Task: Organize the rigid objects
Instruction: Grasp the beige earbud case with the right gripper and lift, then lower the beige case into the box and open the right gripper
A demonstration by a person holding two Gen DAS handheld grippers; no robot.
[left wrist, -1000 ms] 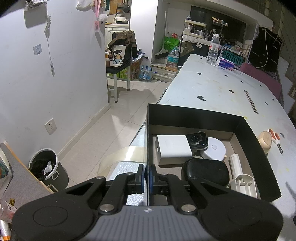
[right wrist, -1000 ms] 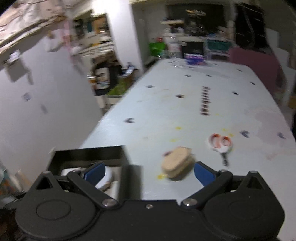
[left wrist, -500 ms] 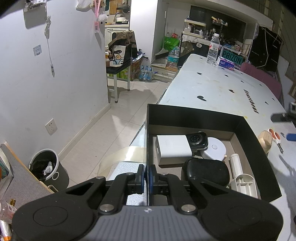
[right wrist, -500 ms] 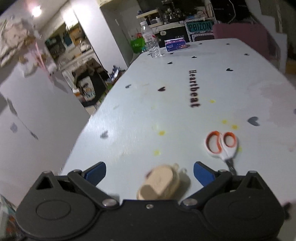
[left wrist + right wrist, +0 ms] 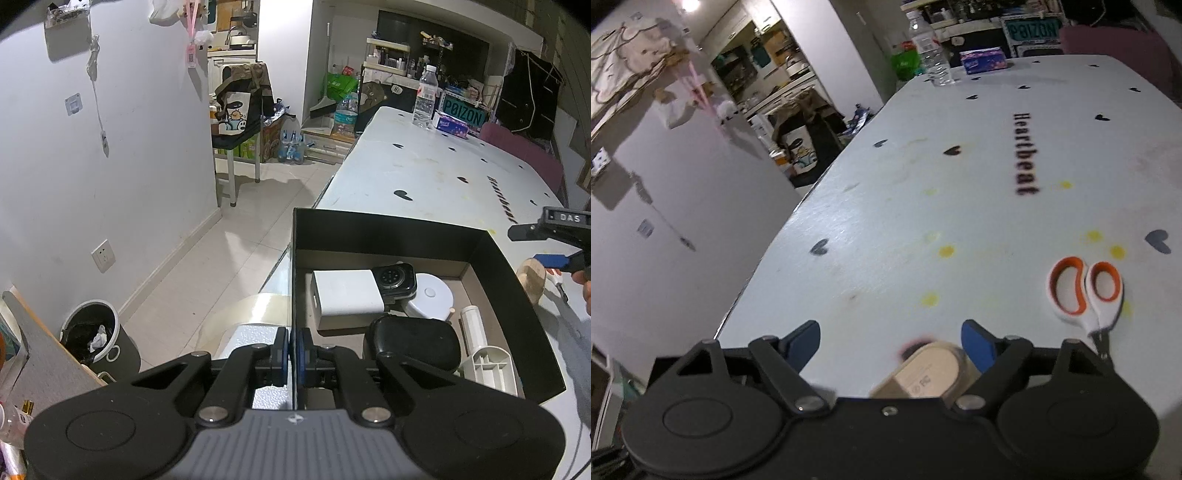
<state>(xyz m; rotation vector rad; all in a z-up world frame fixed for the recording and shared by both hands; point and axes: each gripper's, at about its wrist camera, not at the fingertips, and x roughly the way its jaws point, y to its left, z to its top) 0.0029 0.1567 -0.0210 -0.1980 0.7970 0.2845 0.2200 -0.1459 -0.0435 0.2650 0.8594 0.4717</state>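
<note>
My left gripper (image 5: 294, 349) is shut on the near left wall of a black open box (image 5: 384, 230). Inside lie a white adapter (image 5: 347, 301), a smartwatch (image 5: 393, 277), a white round device (image 5: 432, 295), a black case (image 5: 413, 345) and a white plastic piece (image 5: 487, 363). My right gripper (image 5: 891, 341) is open, low over the table, with a beige oval case (image 5: 923, 373) between its fingers, close to the right one. In the left wrist view the right gripper (image 5: 554, 251) sits beside that beige case (image 5: 532, 277), right of the box. Orange-handled scissors (image 5: 1086, 291) lie to the right.
The white table (image 5: 960, 184) with heart marks and "Heartbeat" lettering stretches ahead. A water bottle (image 5: 929, 51) and a tissue pack (image 5: 984, 61) stand at its far end. The table's left edge drops to the floor, where a bin (image 5: 92, 336) stands.
My right gripper has swung away from the box and come down over the beige case, which now sits between its fingers. My left gripper has held still on the box wall.
</note>
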